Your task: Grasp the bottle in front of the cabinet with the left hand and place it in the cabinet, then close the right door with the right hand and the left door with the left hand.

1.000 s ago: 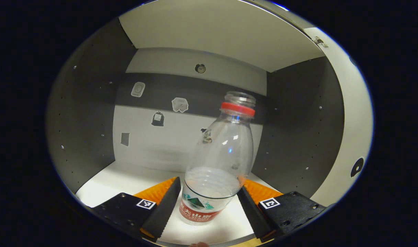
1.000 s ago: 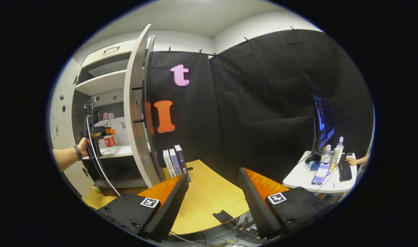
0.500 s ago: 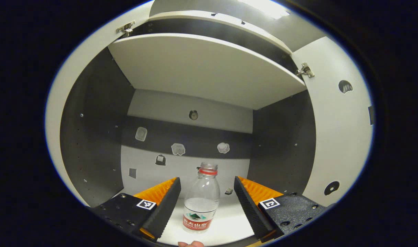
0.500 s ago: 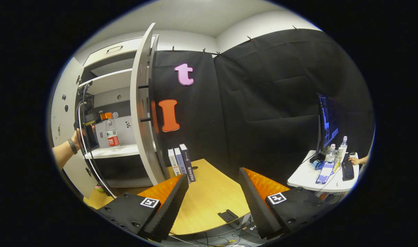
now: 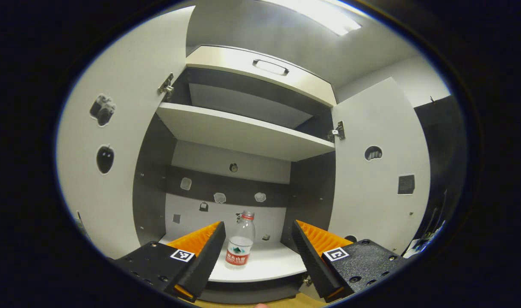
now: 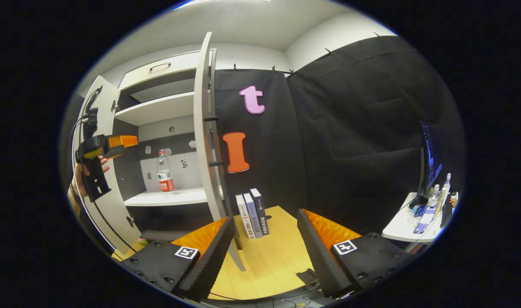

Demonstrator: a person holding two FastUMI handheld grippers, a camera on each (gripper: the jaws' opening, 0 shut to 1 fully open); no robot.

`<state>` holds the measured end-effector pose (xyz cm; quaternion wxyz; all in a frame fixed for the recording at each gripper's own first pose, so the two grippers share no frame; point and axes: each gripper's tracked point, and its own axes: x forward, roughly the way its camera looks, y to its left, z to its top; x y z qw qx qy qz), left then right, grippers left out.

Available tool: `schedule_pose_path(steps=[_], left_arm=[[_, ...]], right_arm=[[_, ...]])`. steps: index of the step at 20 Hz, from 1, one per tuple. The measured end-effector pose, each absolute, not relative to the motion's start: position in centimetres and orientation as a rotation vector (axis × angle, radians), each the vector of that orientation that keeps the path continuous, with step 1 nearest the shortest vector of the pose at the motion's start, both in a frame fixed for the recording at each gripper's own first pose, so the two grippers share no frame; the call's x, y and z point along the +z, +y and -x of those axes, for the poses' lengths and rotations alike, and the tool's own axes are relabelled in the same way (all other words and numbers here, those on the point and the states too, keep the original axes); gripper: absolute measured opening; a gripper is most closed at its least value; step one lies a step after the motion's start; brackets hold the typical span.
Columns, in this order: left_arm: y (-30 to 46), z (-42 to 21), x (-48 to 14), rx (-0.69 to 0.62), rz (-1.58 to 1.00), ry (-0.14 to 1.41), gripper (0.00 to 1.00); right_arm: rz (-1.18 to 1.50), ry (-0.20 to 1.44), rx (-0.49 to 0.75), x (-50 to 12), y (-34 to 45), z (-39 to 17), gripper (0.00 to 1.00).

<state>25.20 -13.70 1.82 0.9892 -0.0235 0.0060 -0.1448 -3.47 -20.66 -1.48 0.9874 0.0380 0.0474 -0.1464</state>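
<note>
Clear plastic bottle (image 5: 240, 246) stands on the cabinet shelf (image 5: 266, 264), placed; my left gripper (image 5: 257, 252) and right gripper (image 6: 264, 252) jaws gape empty. Right door (image 6: 205, 132) and left door (image 5: 110, 171) remain open.

The bottle (image 5: 240, 246) stands on the cabinet's lower shelf (image 5: 269, 263) between both open doors.

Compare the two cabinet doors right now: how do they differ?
The left door carries camera and dark fruit-shaped stickers; the right door carries a smaller dark sticker and a dark square. In the right gripper view the left gripper hovers by the left door; the right door stands edge-on. Both are white and wide open.
</note>
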Motion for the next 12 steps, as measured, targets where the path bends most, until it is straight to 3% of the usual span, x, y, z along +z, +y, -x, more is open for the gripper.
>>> schedule_pose_path(steps=[9, 12], left_arm=[[-5.6, -11.7, -2.8, -0.132, 0.061, 0.078, 0.95], [-3.0, -9.2, -3.9, -0.083, 0.042, 0.081, 0.94]], right_arm=[[-0.104, -0.012, -0.194, 5.8, -21.1, -2.3, 0.98], [-0.014, -0.025, -0.222, 7.8, -22.8, -5.0, 0.98]])
